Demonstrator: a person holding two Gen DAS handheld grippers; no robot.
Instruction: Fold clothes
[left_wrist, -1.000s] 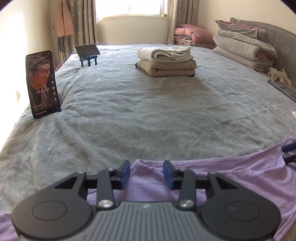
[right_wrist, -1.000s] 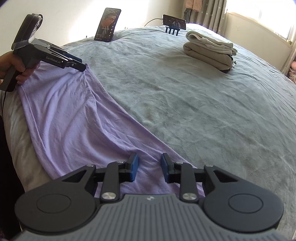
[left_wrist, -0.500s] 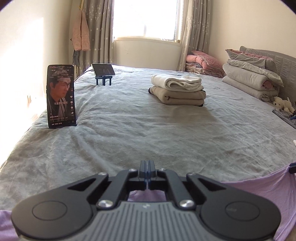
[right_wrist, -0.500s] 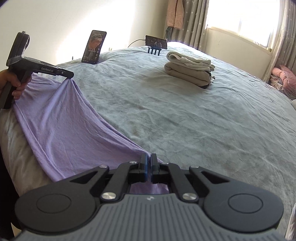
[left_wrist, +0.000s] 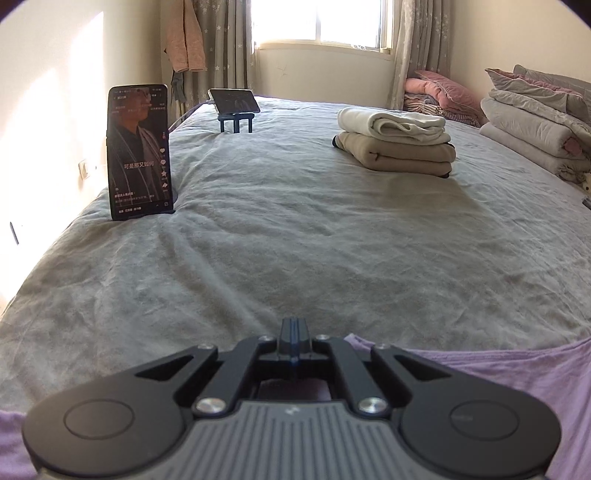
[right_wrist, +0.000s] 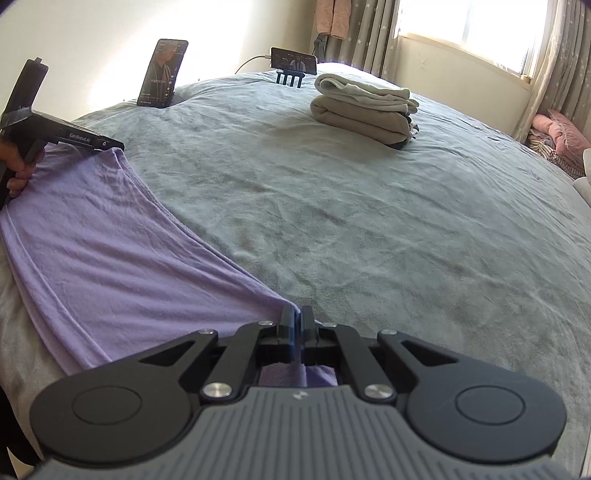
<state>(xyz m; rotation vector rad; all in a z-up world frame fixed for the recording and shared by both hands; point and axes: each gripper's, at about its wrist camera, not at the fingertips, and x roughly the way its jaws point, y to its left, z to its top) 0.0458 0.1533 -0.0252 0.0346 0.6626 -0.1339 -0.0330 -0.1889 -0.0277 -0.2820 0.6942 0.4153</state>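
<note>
Pointing forward and down over the grey plush bedspread (left_wrist: 295, 236), the left gripper (left_wrist: 294, 326) had its jaws clenched on the near edge of the lilac cotton garment (left_wrist: 498, 373), which spread low along the bed's near side. A stack of folded cream and beige clothes (left_wrist: 397, 146) sat far ahead.

From the right wrist, the right gripper (right_wrist: 296, 314) was pinched on the garment's other corner. The cloth stretched leftward to the left gripper, held level in a person's hand (right_wrist: 16, 168).
</note>
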